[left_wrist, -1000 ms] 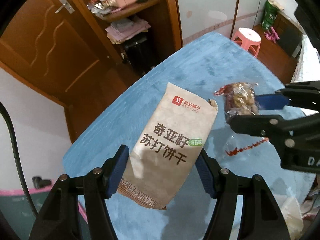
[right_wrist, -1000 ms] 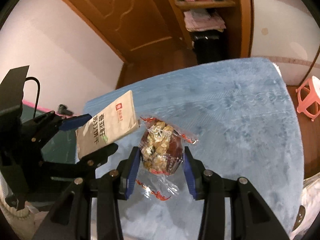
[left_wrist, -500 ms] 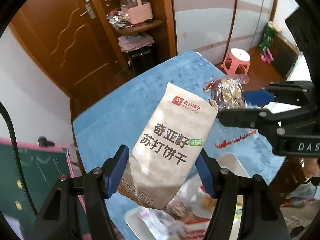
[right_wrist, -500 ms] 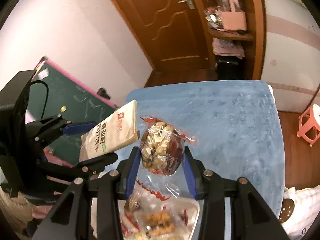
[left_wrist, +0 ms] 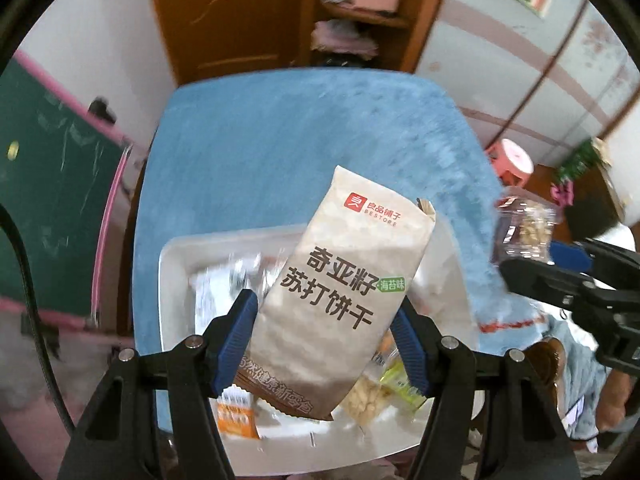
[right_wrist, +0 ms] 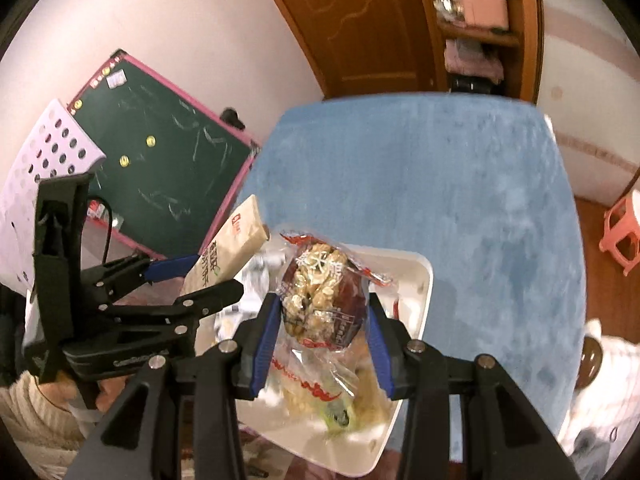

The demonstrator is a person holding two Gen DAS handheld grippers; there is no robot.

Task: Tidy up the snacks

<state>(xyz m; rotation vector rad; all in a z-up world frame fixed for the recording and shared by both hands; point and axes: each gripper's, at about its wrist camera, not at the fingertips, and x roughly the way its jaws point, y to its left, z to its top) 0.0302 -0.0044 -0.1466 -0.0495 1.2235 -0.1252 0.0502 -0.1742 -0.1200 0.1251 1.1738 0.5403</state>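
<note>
My left gripper (left_wrist: 324, 340) is shut on a beige cracker packet (left_wrist: 340, 280) with Chinese print, held in the air above a white tray (left_wrist: 172, 256). The tray holds several loose snack packets (left_wrist: 236, 408). My right gripper (right_wrist: 322, 340) is shut on a clear-wrapped walnut date snack (right_wrist: 320, 300), held above the same tray (right_wrist: 424, 276). In the right wrist view the left gripper (right_wrist: 200, 276) and its cracker packet (right_wrist: 228, 252) hang to the left. In the left wrist view the right gripper (left_wrist: 560, 264) holds the date snack (left_wrist: 524, 228) at the right.
The tray sits at the near end of a blue plush-covered table (left_wrist: 304, 136). A green chalkboard with a pink frame (right_wrist: 160, 164) leans left of the table. A wooden door and shelf (right_wrist: 476, 20) stand beyond. A pink stool (left_wrist: 512, 160) stands at the right.
Both grippers have risen and drawn back with their snacks still held. The white tray with loose snacks has come into view beneath them.
</note>
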